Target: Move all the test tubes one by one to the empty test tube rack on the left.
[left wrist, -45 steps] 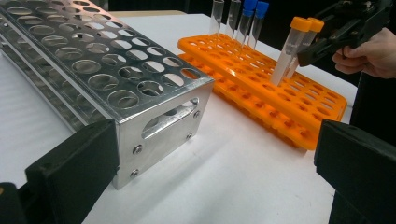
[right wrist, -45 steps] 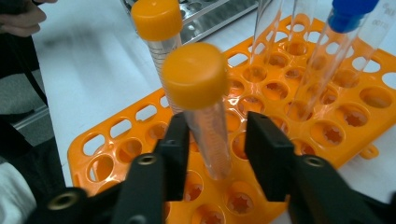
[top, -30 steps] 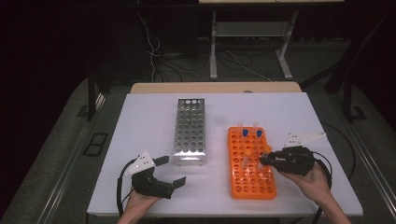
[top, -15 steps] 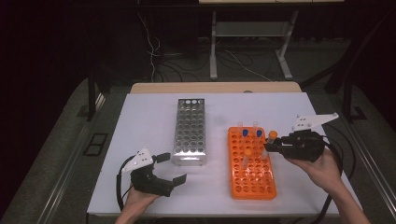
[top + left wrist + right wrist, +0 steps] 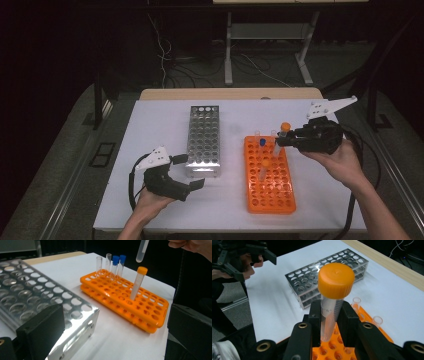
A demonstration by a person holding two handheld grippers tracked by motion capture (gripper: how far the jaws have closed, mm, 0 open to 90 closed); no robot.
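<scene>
Orange-capped tube [image 5: 333, 300] is clamped between the two black jaws of the right hand-held gripper [image 5: 289, 139], grip on the clear barrel just below the cap; printed graduations visible on the barrel in the right gripper view. In the high view the tube [image 5: 281, 137] hangs clear above the far right part of the orange rack [image 5: 270, 200], tilted, cap uppermost and rounded bottom end free over the holes, touching nothing. The left gripper view shows that bottom end [image 5: 141, 251] in the air above the rack [image 5: 140, 312]. Seated in the orange rack: a second orange-capped tube [image 5: 138, 283] standing slightly tilted near mid-rack, two blue-capped tubes [image 5: 118, 265] side by side at the far end, and two uncapped clear tubes [image 5: 103, 263] just beside them. Steel rack [image 5: 203, 141], holes all unfilled, lies left of the orange rack on the white counter [image 5: 150, 125], near it but not touching. Left hand-held gripper [image 5: 189, 171] sits low at the near left corner of the steel rack, jaws wide apart, nothing between them. A cable [image 5: 132, 182] loops from it over the counter's front left area.
</scene>
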